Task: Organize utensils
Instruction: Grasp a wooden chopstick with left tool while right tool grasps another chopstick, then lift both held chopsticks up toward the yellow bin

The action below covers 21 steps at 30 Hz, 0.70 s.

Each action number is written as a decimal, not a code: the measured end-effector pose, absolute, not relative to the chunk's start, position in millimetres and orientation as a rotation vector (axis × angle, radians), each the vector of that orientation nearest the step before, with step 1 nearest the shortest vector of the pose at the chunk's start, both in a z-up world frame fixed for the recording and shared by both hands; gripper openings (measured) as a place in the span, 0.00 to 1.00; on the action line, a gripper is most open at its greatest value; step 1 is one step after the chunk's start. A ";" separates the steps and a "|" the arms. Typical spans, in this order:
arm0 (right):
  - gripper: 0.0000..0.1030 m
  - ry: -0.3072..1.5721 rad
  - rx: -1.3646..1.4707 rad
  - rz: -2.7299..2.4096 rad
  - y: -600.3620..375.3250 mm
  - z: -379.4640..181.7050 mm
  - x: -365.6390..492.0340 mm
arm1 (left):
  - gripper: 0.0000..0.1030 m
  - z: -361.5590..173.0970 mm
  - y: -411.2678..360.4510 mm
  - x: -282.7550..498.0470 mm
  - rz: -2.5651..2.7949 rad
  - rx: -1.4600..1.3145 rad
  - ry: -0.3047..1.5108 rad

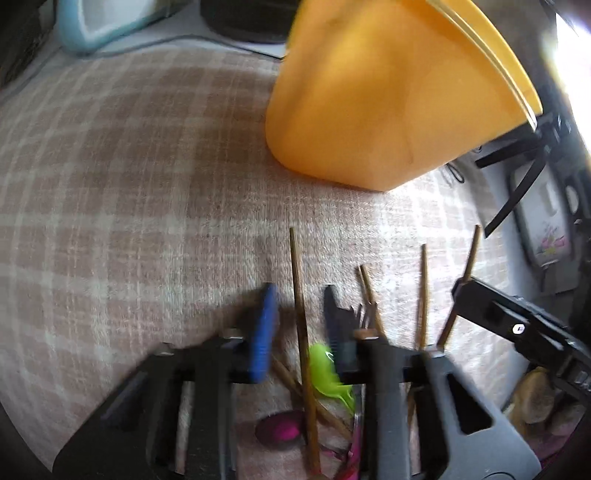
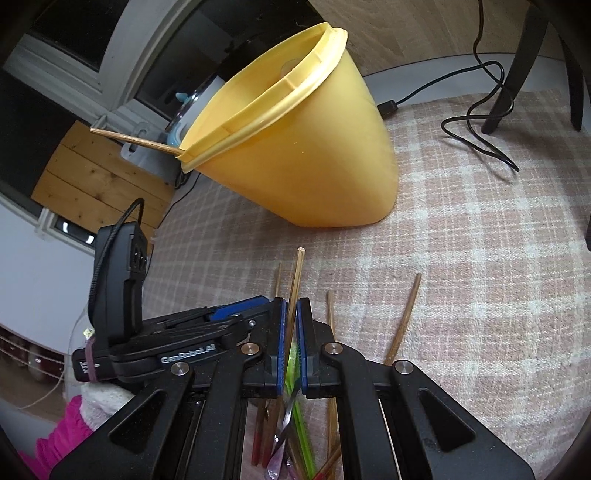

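Note:
A tall yellow plastic container stands on the checked cloth, and one wooden chopstick sticks out over its rim. My right gripper is shut on a light wooden chopstick, held in front of the container. My left gripper hovers just left of it. Its jaws stand apart, and a brown chopstick runs through the gap untouched. More chopsticks lie loose on the cloth. Under both grippers lies a pile with a green utensil and a pink spoon.
Pink-and-white checked cloth covers the table. Black cables and dark furniture legs sit behind the container on the right. A light blue appliance stands at the far edge. Pink fabric hangs off the table's left side.

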State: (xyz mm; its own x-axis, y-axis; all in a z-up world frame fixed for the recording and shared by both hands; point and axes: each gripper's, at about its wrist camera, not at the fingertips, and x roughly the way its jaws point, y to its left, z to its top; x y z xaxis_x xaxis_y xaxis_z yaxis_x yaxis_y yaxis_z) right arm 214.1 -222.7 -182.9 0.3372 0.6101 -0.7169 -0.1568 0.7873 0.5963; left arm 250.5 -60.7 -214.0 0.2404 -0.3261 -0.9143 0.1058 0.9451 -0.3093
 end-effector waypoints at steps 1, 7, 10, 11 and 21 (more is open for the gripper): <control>0.04 1.124 0.467 0.523 -222.8 -182.1 213.2 | 0.04 -214.9 -62.2 250.6 -0.300 -0.192 1.295; 0.04 1.096 0.451 0.526 -230.4 -170.8 201.4 | 0.03 -197.7 -46.2 238.4 -0.315 -0.249 1.231; 0.04 1.063 0.431 0.530 -233.2 -157.6 192.9 | 0.03 -178.8 -32.2 225.9 -0.323 -0.264 1.175; 0.04 1.050 0.419 0.531 -233.2 -153.2 189.7 | 0.03 -172.1 -29.9 222.1 -0.324 -0.267 1.158; 0.04 0.870 0.238 0.529 -219.4 -89.4 150.6 | 0.03 -90.5 -3.5 178.0 -0.343 -0.272 0.935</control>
State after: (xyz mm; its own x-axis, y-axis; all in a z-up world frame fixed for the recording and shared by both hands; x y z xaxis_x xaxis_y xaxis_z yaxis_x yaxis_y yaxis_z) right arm 150.6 -219.4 -89.4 0.5274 0.5324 -0.6621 -0.3432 0.8464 0.4072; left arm 178.0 -3.5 -90.5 0.5462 -0.4019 -0.7350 0.1691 0.9122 -0.3731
